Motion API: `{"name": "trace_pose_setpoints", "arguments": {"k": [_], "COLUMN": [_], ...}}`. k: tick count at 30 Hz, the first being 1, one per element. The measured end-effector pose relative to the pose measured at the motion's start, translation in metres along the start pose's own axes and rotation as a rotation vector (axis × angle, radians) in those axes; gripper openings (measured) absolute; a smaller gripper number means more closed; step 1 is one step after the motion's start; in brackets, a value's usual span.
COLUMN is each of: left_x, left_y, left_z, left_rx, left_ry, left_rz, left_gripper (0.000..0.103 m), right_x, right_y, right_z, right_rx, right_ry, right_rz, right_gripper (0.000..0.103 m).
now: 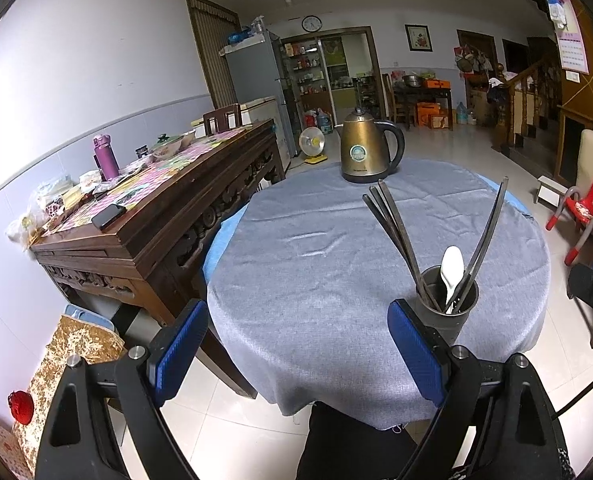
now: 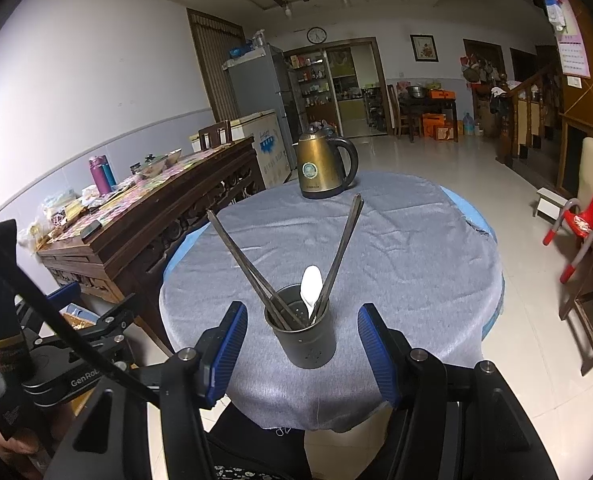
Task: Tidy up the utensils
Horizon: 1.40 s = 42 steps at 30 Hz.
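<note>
A dark round utensil holder (image 1: 448, 304) (image 2: 301, 332) stands near the front edge of the round table, which is covered by a grey cloth (image 1: 316, 248) (image 2: 396, 248). Several dark chopsticks (image 1: 392, 232) (image 2: 244, 264) and a white spoon (image 1: 452, 268) (image 2: 311, 285) stand in it. My left gripper (image 1: 298, 344) is open and empty, over the table's front left edge, with the holder just past its right finger. My right gripper (image 2: 302, 354) is open and empty, with the holder between its fingers, apart from both.
A bronze electric kettle (image 1: 366, 148) (image 2: 322, 168) stands at the table's far side. A long wooden sideboard (image 1: 156, 208) (image 2: 136, 216) with clutter runs along the left wall. A red child's chair (image 1: 584, 208) (image 2: 580, 224) and tiled floor are to the right.
</note>
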<state>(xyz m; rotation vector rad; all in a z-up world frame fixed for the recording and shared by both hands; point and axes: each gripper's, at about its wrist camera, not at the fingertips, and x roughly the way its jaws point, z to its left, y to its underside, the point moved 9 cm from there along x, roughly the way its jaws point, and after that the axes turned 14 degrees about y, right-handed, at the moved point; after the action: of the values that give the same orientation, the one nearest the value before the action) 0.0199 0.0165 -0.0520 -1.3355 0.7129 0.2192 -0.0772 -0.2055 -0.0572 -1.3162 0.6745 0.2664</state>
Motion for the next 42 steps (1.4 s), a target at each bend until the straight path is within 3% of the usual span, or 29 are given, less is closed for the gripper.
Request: {"name": "trace_pose_setpoints", "arguments": {"k": [42], "left_x": [-0.0065], "left_y": [0.0029], "left_z": [-0.0012], "left_rx": [0.005], "left_ry": [0.001], "left_rz": [-0.001], "left_gripper": [0.091], "right_x": [-0.0098], "right_y": [0.0001], "right_z": [0.0036], "right_rx": [-0.009], "right_ry": [-0.004], "right_rz": [-0.016], "right_gripper": [0.062]}}
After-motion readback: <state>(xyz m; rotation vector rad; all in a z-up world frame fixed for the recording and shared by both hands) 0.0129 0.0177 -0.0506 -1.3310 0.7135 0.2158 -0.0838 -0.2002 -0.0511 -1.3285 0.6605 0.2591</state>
